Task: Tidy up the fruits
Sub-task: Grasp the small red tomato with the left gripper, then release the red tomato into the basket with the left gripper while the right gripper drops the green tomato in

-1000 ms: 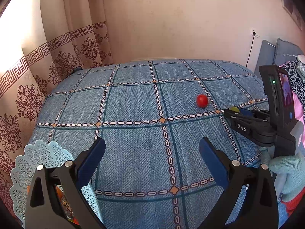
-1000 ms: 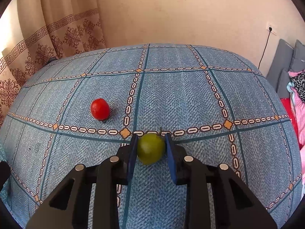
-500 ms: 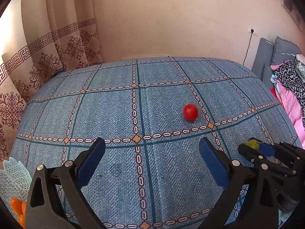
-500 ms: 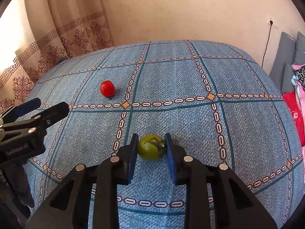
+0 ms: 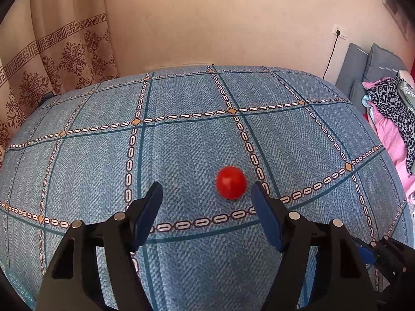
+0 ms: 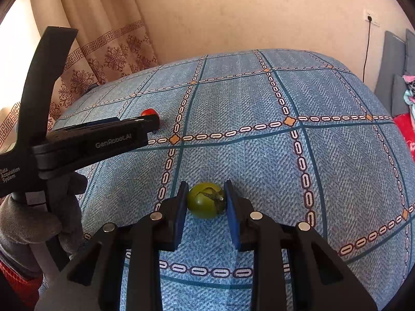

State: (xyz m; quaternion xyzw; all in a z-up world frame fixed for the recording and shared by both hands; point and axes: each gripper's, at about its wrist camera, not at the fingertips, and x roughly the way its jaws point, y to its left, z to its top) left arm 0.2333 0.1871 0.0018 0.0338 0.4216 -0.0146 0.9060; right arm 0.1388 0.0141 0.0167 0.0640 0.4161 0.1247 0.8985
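A small red tomato point(image 5: 231, 182) lies on the blue checked bedspread point(image 5: 181, 142), just ahead of my left gripper point(image 5: 207, 194) and nearer its right finger. That gripper is open with nothing between its blue pads. In the right wrist view a green tomato point(image 6: 206, 200) with a dark stem sits clamped between the blue pads of my right gripper point(image 6: 206, 197), raised above the cloth. The left gripper point(image 6: 153, 123) reaches in from the left there, held by a gloved hand point(image 6: 31, 223), and half hides the red tomato point(image 6: 149, 111) behind its tip.
A patterned beige curtain point(image 5: 59, 59) hangs at the left. The wall with a socket and cable point(image 5: 337, 32) stands behind the bed. Grey cushions and pink clothes point(image 5: 389, 108) pile up at the right. Part of my right gripper point(image 5: 386, 256) shows at the lower right corner.
My left gripper has swung right and forward to the red tomato, its jaws narrower than before; the pale lace basket has left its view. My right gripper has lifted and drawn back with the green tomato.
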